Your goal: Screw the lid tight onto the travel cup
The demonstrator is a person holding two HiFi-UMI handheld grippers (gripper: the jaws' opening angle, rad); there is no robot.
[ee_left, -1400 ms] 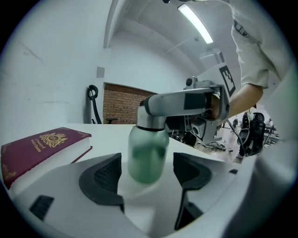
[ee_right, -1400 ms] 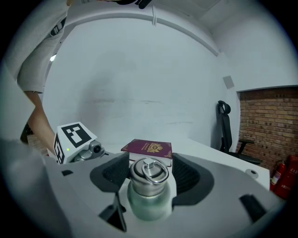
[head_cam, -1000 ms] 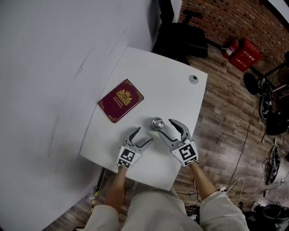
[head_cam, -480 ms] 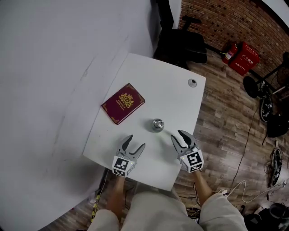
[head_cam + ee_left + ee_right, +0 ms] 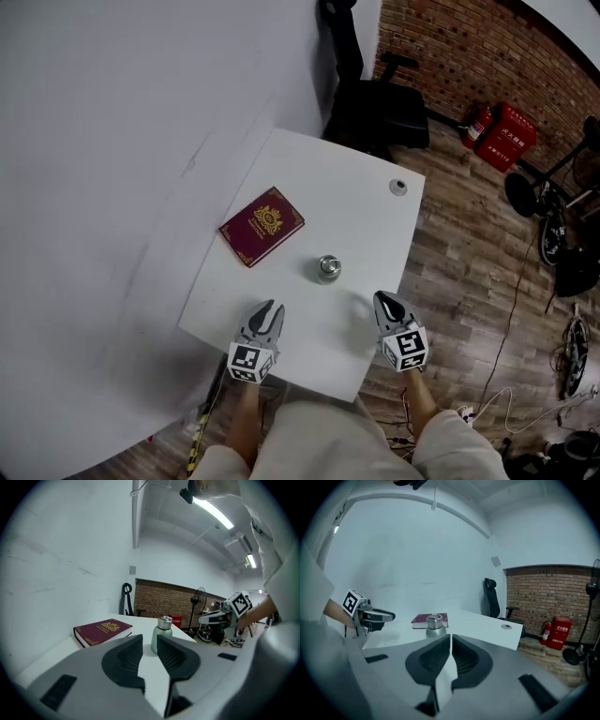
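Note:
The small pale-green travel cup stands upright mid-table with its silver lid on top, and nothing touches it. My left gripper hovers at the near edge, left of the cup. Its jaws are closing, with a narrow gap and nothing between them. My right gripper hovers at the near edge to the cup's right, shut and empty. In the left gripper view the cup shows beyond my fingertips. In the right gripper view the cup stands ahead of the shut jaws, and the left gripper shows at the left.
A maroon book lies on the white table, left of the cup. A round cable grommet sits near the far right corner. A black office chair stands beyond the table, with a white wall at the left and red fire extinguishers at the right.
Both grippers have drawn back from the cup to the table's near edge. Both pairs of jaws, wide open before, have come together: the right fully, the left nearly.

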